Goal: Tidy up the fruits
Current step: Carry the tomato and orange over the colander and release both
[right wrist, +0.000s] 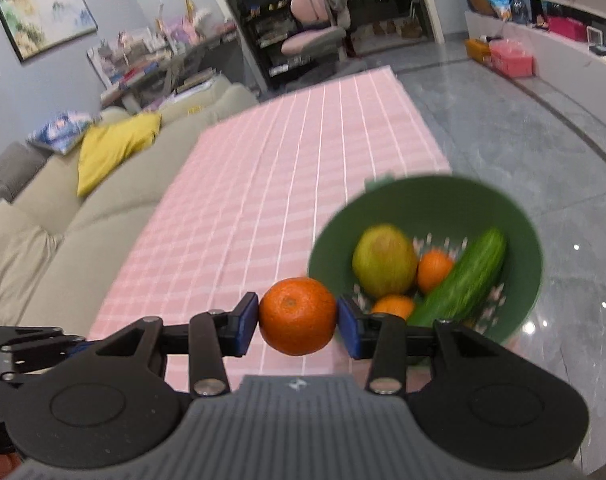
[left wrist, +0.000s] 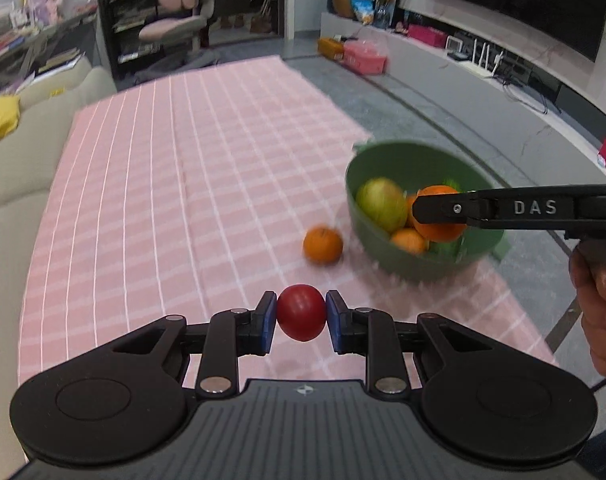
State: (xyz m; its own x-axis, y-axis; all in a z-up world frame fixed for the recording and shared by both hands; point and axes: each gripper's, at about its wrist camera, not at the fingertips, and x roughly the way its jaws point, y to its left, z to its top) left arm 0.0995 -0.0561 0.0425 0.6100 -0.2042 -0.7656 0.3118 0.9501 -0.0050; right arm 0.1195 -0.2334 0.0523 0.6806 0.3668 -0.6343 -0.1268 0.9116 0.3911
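Observation:
My left gripper [left wrist: 301, 314] is shut on a small red round fruit [left wrist: 301, 308], held above the pink checked cloth [left wrist: 163, 184]. A loose orange [left wrist: 323, 245] lies on the cloth beside the green bowl [left wrist: 399, 160]. My right gripper [right wrist: 297, 316] is shut on an orange [right wrist: 297, 320] just left of the green bowl [right wrist: 423, 204]. The left wrist view shows that right gripper [left wrist: 439, 210] from the side, over the bowl with its orange [left wrist: 443, 233]. The bowl holds a yellow-green apple [right wrist: 384, 266], two oranges [right wrist: 434, 270] and a cucumber [right wrist: 467, 276].
A beige sofa [right wrist: 55, 248] with a yellow cushion [right wrist: 115, 148] runs along the cloth's left side. Grey glossy floor [right wrist: 523, 140] lies right of the cloth. A pink chair [right wrist: 315, 24] and shelves stand at the far end. A hand [left wrist: 599, 308] grips the right tool.

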